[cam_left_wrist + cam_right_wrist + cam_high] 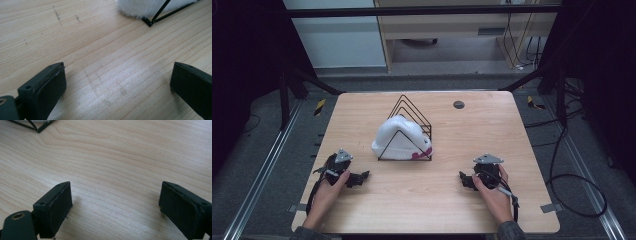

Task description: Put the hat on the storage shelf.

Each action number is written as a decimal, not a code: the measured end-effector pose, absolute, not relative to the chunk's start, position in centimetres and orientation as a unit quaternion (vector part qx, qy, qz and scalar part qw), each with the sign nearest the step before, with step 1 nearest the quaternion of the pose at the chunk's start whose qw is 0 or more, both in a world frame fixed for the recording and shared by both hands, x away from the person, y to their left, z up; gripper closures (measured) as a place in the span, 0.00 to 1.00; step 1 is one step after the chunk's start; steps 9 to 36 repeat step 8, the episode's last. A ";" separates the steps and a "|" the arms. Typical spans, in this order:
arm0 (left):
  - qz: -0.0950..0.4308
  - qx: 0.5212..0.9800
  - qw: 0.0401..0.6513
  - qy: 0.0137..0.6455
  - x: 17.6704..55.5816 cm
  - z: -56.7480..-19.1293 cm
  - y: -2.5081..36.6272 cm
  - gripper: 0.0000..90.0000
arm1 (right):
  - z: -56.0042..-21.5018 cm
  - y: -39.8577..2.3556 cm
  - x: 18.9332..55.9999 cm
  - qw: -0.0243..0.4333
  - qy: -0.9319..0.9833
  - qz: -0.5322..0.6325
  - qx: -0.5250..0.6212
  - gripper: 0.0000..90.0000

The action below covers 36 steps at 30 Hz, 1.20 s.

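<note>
High view: fluffy white hat (399, 136) fills triangular wire rack (414, 112); left tool (362, 176) and right tool (463, 177) spread, empty.

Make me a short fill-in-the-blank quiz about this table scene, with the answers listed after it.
1. The white hat sits inside the black wire ____.
2. The left gripper and the right gripper both have their jaws ____.
3. Between the right gripper's jaws lies nothing but bare wooden ____.
4. The rack stands ____ the two grippers.

Missing words: rack; open; table; between
</note>
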<state>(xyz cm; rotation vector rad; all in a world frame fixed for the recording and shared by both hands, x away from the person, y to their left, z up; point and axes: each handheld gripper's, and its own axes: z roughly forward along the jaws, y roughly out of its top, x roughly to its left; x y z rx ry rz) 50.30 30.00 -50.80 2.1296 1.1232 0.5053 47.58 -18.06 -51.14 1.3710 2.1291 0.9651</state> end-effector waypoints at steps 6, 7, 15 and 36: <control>0.193 0.816 0.334 0.430 50.3 -50.8 30.0 0.00 | -51.2 -17.8 47.3 0.219 0.770 0.342 0.492 0.12; 0.193 0.816 0.334 0.430 50.3 -50.8 30.0 0.00 | -51.2 -17.7 47.3 0.221 0.768 0.341 0.495 0.12; 0.193 0.816 0.334 0.430 50.3 -50.8 30.0 0.00 | -51.2 -17.7 47.3 0.223 0.767 0.340 0.496 0.12; 0.193 0.816 0.334 0.430 50.3 -50.8 30.0 0.00 | -51.2 -17.7 47.3 0.223 0.767 0.340 0.496 0.12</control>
